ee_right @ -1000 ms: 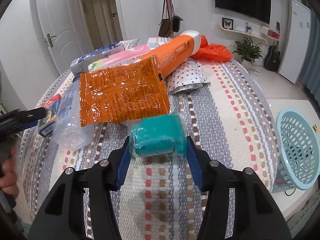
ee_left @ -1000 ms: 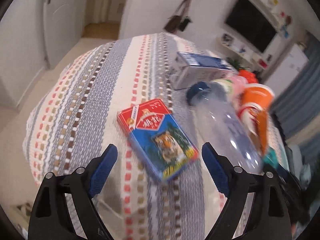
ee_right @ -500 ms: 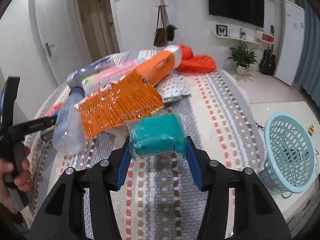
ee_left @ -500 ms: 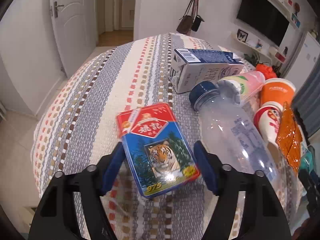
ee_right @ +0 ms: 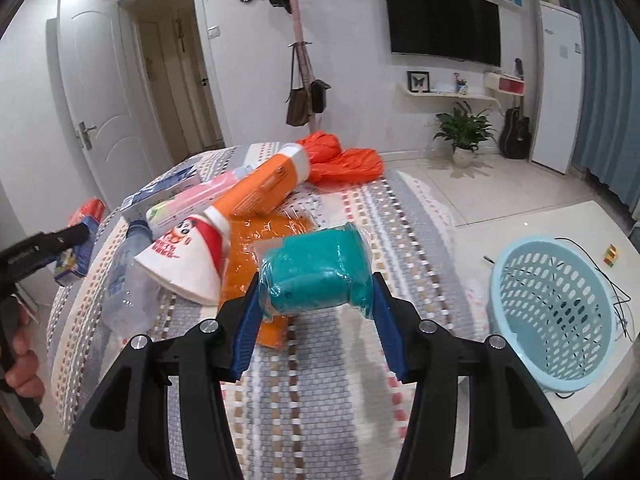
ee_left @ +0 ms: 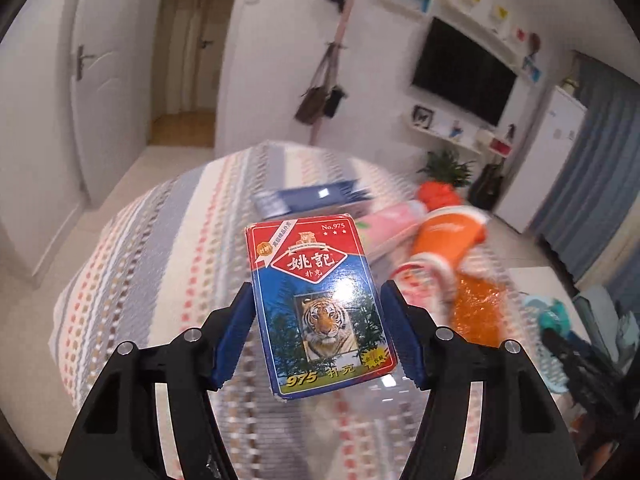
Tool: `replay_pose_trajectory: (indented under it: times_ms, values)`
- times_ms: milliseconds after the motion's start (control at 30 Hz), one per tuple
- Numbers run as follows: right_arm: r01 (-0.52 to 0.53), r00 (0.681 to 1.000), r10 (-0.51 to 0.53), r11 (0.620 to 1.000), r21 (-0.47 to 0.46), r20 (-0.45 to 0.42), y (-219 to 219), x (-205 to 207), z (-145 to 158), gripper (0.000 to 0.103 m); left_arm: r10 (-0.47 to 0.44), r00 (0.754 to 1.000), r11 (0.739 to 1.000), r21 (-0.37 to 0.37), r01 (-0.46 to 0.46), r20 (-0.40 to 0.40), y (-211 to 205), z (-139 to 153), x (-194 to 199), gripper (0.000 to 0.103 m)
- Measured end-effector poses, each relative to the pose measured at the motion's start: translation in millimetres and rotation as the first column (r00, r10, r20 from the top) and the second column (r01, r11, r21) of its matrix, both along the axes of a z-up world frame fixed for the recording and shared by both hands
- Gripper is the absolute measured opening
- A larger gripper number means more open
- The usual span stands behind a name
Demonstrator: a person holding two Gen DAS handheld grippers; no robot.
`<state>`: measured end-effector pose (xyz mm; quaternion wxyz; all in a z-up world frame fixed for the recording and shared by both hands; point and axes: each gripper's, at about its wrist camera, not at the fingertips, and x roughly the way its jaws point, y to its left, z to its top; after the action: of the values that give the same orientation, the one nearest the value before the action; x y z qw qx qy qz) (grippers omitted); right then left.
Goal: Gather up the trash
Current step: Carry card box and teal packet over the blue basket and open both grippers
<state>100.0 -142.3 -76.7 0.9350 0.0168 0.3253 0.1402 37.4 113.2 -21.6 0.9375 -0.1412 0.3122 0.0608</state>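
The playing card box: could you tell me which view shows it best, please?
The left wrist view: the card box fills the centre, label readable, between the left gripper's fingers. The right wrist view catches only its edge at far left.

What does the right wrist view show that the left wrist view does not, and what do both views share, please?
Only the right wrist view shows the right gripper shut on the teal plastic-wrapped pack, the whole light blue basket on the floor, and the clear bottle.

Only the left wrist view shows the face of the tiger playing-card box, lifted and clamped in the left gripper, whose jaws have just been closing on it.

Both show the striped tablecloth, the orange tube and the wall television.
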Motion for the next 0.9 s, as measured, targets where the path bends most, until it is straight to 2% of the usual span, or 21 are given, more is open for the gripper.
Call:
replay_pose_trajectory:
  times_ms: [200, 367, 533, 633, 800, 900]
  values:
    - [0.073, 0.997, -0.073, 0.997, 0.005, 0.035, -30, 3, 8, 0.049, -0.117, 0.991, 0.993, 0.025, 0.116, 0.061, -49, 24, 11, 0.062]
    - [0.17, 0.984, -0.17, 0.985, 0.014, 0.047, -73, 8, 10, 0.049, -0.272, 0.96, 0.962, 0.042, 0.269, 0.064, -123, 27, 37, 0.062]
    - [0.293, 0.956, -0.294, 0.956, 0.029, 0.011, -127, 18, -2, 0.049, -0.439, 0.897, 0.897, 0.079, 0.435, 0.049, -210, 19, 69, 0.062]
    - [0.372, 0.928, -0.372, 0.928, 0.024, -0.019, -160, 22, -15, 0.049, -0.516, 0.856, 0.856, 0.06, 0.514, 0.022, -252, 6, 91, 0.062]
    - [0.495, 0.866, -0.497, 0.868, -0.042, -0.061, -203, 28, -44, 0.049, -0.579, 0.814, 0.813, 0.038, 0.58, -0.045, -313, -25, 126, 0.062]
    - [0.539, 0.833, -0.541, 0.841, -0.051, -0.119, -228, 32, -66, 0.049, -0.62, 0.778, 0.781, 0.015, 0.625, -0.1, -345, -46, 145, 0.062]
